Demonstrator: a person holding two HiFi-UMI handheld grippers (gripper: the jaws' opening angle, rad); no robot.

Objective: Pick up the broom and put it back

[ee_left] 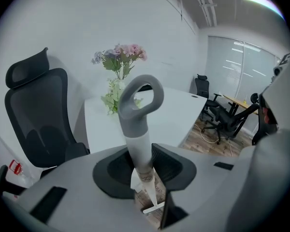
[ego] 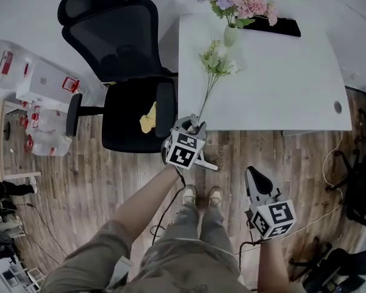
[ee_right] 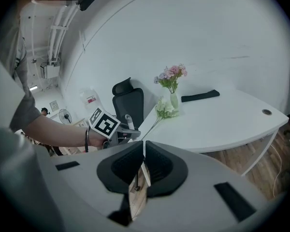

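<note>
**Left gripper clamping the broom**

The left gripper [ee_left: 146, 167] is grasping the broom [ee_left: 139, 124] by its handle, which is standing upright between the jaws, loop end up. It is hovering at the white desk's [ego: 280, 84] near edge, right of the black chair [ego: 119, 35]. The right gripper [ee_right: 142, 161] is hanging clenched and empty, nearer and further right.

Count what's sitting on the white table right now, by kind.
Vase with flowers: 1
Loose flower sprig: 1
Black bar: 1
Total: 3
</note>
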